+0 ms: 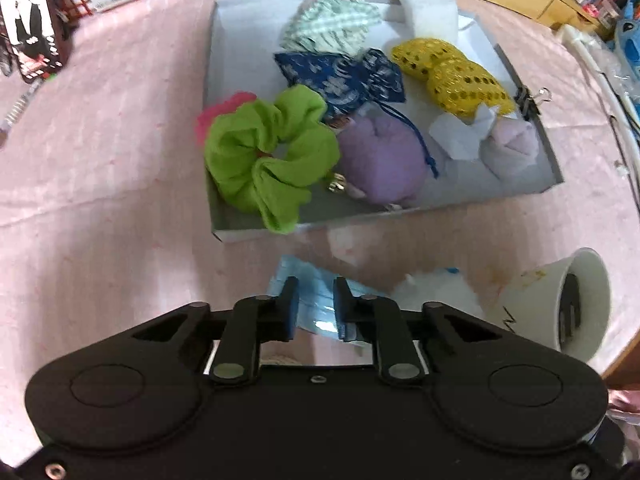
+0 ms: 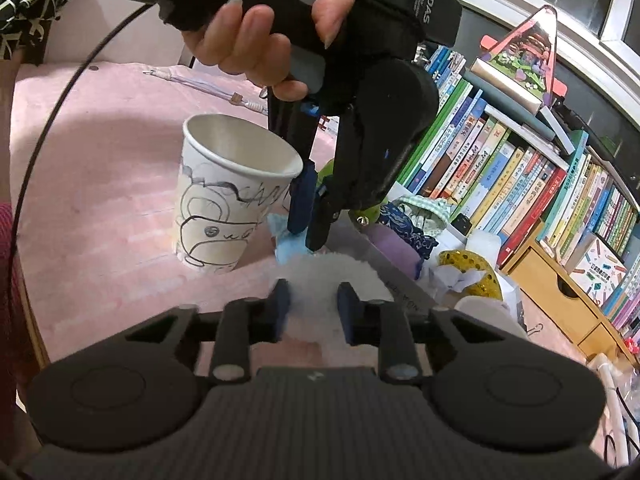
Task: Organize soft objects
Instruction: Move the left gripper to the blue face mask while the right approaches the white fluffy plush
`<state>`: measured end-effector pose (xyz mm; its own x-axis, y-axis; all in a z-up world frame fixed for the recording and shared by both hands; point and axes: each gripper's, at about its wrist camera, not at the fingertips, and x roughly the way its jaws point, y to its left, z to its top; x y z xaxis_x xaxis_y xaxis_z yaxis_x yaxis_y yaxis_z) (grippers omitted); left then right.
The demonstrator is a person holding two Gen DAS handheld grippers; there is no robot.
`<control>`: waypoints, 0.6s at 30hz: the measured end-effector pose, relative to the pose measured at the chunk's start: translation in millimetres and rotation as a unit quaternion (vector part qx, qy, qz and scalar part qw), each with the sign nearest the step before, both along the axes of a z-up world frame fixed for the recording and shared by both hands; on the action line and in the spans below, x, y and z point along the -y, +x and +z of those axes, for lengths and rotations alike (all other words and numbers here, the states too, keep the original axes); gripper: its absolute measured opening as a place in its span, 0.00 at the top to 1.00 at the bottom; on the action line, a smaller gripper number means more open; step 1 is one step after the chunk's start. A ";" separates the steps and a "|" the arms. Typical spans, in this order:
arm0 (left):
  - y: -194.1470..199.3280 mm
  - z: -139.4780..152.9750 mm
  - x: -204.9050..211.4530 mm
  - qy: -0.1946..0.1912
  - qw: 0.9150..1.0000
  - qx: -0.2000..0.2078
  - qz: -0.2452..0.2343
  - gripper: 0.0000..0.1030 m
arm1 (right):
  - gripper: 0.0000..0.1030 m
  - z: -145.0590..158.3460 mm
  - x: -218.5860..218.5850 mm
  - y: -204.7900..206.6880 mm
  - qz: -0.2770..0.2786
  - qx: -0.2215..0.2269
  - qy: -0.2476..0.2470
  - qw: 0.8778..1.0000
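On the pink tablecloth (image 1: 100,140), at its near edge, a light blue face mask (image 1: 316,280) lies flat with a white fluffy ball (image 2: 320,276) just to its right. The left gripper (image 1: 318,304) points steeply down over the mask. Its blue pads stand a narrow gap apart with the mask's fabric between them, and I cannot tell whether they press on it. A hand (image 2: 256,40) grips its handle, and the black housing beside the hand bears the white letters "DAS".

The right gripper (image 2: 314,308) comes in low from the near side, and its pads pinch the fluffy ball from both flanks.

An upright paper cup (image 2: 224,200), scribbled with black pen lines, stands left of the mask in the right wrist view.

Farther off sits a shallow grey box (image 1: 210,80) holding a green scrunchie (image 1: 264,156), a purple pouch (image 1: 376,156), a blue patterned pouch (image 1: 344,76), a yellow sequined piece (image 1: 452,76), a checked cloth (image 1: 332,24) and a white foam block (image 1: 428,4). A black binder clip (image 1: 532,98) grips the box's right wall. Printing runs along the box's near rim, too blurred to read.

Rows of books (image 2: 520,184) fill the far right, and their spine lettering is too small to make out.
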<state>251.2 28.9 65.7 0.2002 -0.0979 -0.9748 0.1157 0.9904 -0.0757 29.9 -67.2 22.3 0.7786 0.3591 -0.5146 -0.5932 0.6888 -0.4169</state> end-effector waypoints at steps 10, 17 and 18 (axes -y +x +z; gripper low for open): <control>11.4 -15.2 -3.2 0.002 0.999 -0.030 0.021 0.51 | 0.29 0.0 -5.6 12.2 -0.016 -0.007 -0.007 1.000; 12.9 -20.2 -11.0 -0.020 0.999 -0.036 0.030 0.50 | 0.19 -2.9 -10.2 14.0 -0.012 -0.010 -0.015 1.000; 13.3 -20.9 -10.5 -0.022 0.999 -0.036 0.031 0.51 | 0.18 -3.5 -11.0 14.4 -0.011 -0.010 -0.018 1.000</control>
